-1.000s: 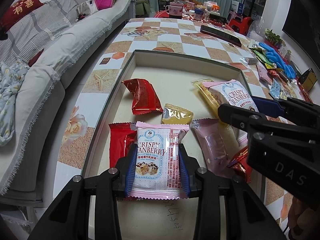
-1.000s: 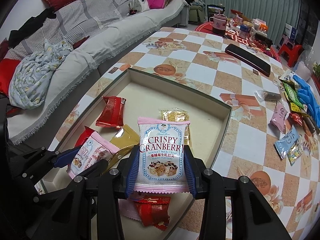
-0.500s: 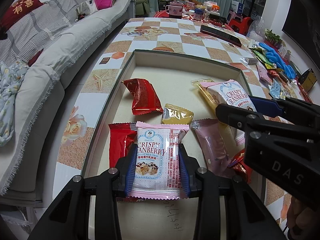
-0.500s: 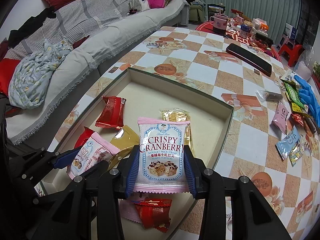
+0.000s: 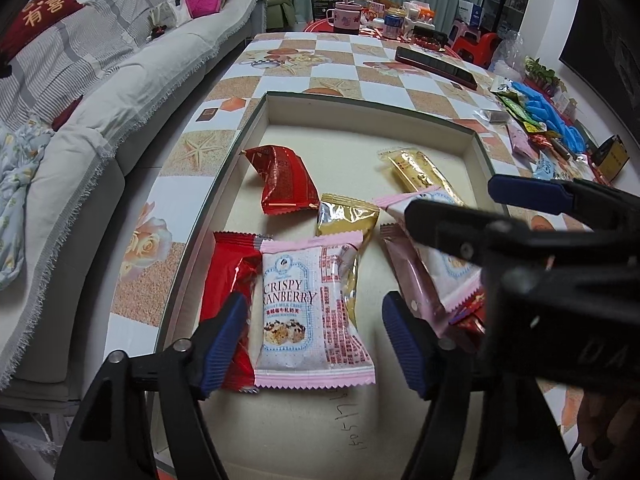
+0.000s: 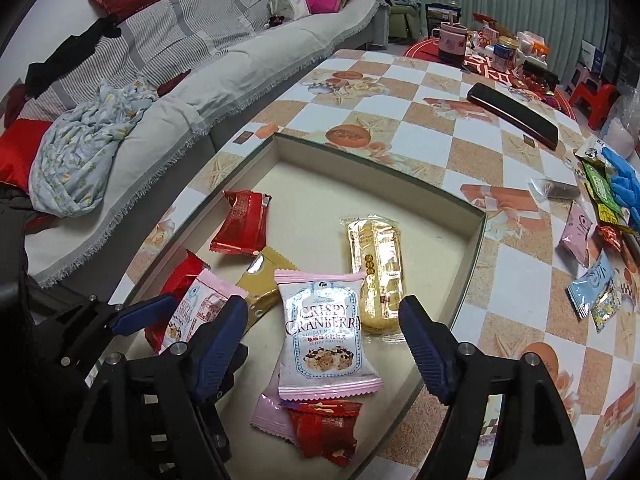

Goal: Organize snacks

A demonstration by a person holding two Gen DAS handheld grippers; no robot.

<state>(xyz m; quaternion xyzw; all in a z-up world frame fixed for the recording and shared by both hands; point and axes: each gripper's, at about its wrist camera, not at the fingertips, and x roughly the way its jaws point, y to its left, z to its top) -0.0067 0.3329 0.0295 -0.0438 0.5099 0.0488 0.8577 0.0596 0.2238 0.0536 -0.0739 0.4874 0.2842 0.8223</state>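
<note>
A shallow cream box [image 5: 360,100] [image 6: 478,240] on the table holds several snack packets. My left gripper [image 5: 314,340] is open, and a pink Crispy Cranberry packet [image 5: 308,312] lies loose in the box between its fingers, partly on a red packet [image 5: 226,276]. My right gripper [image 6: 324,340] is open too, with a second Crispy Cranberry packet [image 6: 324,336] lying between its fingers, over a pink packet [image 6: 268,416] and a red packet [image 6: 324,428]. The right gripper also shows at the right of the left wrist view [image 5: 520,216].
Other packets in the box: red [image 5: 282,180], gold [image 5: 346,216], a long yellow one [image 6: 378,272]. Loose snacks [image 6: 592,276] and blue gloves [image 6: 624,180] lie on the table to the right. A black phone [image 6: 512,114] lies farther back. A sofa [image 6: 160,92] runs along the left.
Both grippers have opened and let go of their Crispy Cranberry packets, which now lie in the box.
</note>
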